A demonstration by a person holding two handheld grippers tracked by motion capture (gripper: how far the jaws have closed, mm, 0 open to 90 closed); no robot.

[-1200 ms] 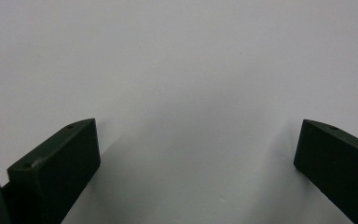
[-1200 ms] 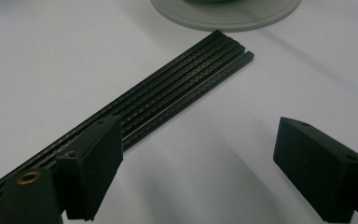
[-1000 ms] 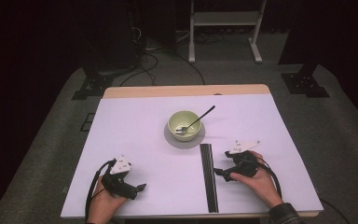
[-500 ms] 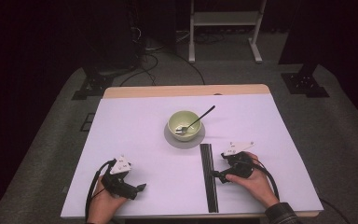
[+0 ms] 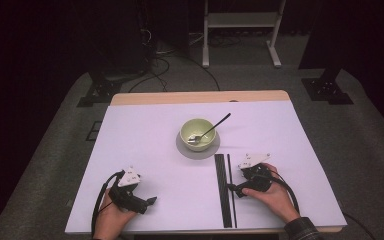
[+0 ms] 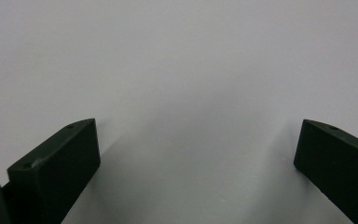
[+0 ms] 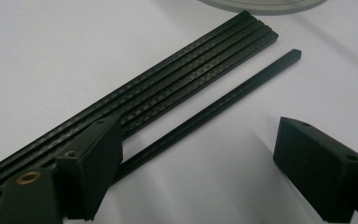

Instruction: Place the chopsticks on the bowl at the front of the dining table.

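1. The right gripper (image 7: 198,154), jaws apart, straddles a single black chopstick (image 7: 214,111) lying just beside the chopstick bundle (image 7: 168,88).
2. The left gripper (image 6: 198,158), jaws wide apart, rests over the bare white table (image 6: 177,56).

Table layout: bowl mid-table, chopsticks and your two grippers toward the near edge.

Your bowl (image 5: 198,133) sits on a saucer (image 5: 183,148), spoon (image 5: 209,130) in it, handle leaning far-right. Nearer you, right of centre, a bundle of chopsticks (image 5: 221,190) lies lengthwise; one single chopstick (image 5: 231,195) lies just right of it, apart. Your right gripper (image 5: 231,189) is beside that stick; your left gripper (image 5: 152,201) is well left.
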